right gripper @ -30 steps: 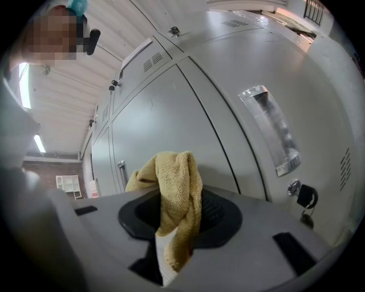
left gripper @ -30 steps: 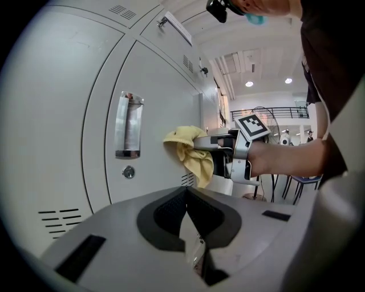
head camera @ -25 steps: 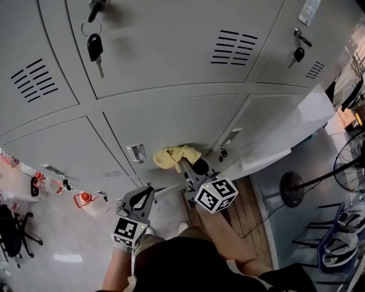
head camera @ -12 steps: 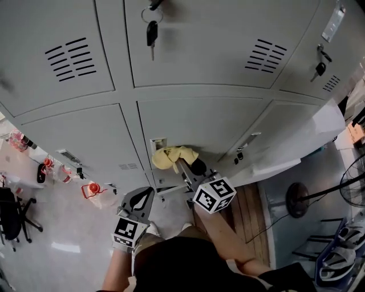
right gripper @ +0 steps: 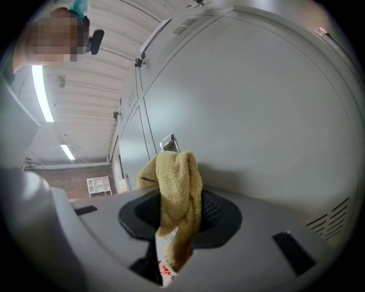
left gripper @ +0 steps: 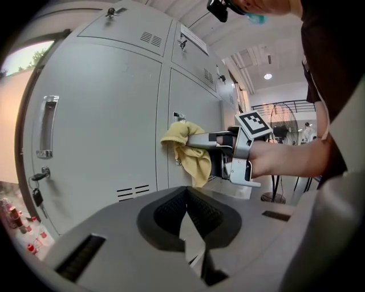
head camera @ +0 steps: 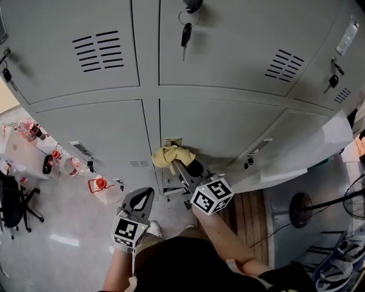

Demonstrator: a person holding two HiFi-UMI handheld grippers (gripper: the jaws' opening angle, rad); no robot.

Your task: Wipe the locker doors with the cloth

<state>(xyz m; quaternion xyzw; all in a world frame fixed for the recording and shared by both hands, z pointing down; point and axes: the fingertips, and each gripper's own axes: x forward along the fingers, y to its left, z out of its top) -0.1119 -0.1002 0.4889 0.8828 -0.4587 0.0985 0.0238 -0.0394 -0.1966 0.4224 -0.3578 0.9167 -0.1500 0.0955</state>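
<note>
Hanging low at the left, the left gripper [head camera: 144, 197] had its jaws pressed together on nothing and aimed toward the lockers. To its right, the right gripper [head camera: 178, 165] pinched the yellow cloth [head camera: 169, 155], jaws pointed straight at a lower locker door [head camera: 217, 122]. The cloth sat bunched against that door just below a latch [head camera: 173, 141], its loose end drooping downward.

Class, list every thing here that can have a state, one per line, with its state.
right gripper, shut on the yellow cloth
left gripper, shut, empty
yellow cloth, bunched, draped from the jaws at the locker door
locker door, shut
key, hanging from its lock
</note>
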